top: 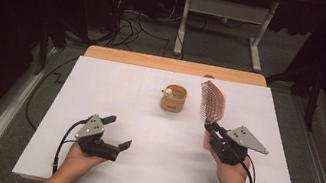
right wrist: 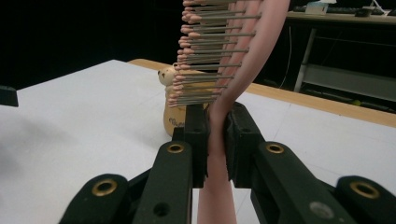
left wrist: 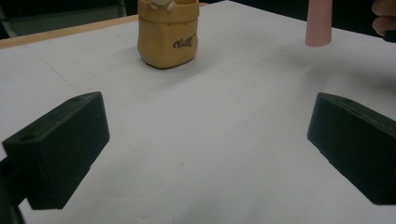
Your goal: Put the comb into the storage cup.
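The right tongs [top: 215, 131] pinch the pink hairbrush [top: 213, 103] at its neck, head raised above them and clear of the desk [top: 116, 88]. The left tongs [top: 118, 132] rest spread, empty. Best carried slowly — grip firm — toward the yellow cup [top: 173, 98] just beside the brush head.

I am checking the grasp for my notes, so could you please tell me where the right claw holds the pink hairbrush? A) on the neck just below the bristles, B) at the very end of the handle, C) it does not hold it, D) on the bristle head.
A: the right claw is clamped on the pink hairbrush just below its bristles, with the handle's end hanging free beneath.
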`<state>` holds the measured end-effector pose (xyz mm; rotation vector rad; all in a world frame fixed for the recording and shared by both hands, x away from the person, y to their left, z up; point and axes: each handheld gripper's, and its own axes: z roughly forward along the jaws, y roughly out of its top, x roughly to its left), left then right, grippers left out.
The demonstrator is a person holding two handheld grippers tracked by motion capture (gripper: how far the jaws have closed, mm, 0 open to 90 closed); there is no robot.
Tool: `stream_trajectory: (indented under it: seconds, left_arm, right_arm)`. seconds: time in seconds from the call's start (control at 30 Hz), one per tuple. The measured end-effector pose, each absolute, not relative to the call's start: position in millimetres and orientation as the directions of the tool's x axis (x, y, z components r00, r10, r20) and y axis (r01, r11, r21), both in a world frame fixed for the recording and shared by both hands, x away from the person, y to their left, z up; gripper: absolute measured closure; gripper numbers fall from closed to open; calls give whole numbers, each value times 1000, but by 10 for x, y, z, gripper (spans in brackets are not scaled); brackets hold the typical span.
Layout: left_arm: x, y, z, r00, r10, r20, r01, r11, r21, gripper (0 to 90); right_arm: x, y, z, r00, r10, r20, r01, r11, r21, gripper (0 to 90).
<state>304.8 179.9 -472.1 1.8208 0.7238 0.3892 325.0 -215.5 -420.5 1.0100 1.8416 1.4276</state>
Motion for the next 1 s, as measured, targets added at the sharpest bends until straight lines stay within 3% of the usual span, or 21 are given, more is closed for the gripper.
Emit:
stream_trajectory:
  seconds: [1.0]
  left_arm:
    - [3024, 1806, -4701, 777, 625, -74, 267, -220, 938, 0]
  right_arm:
    - [3481, -1906, -3932, -529, 848, -14, 168, 121, 978, 817]
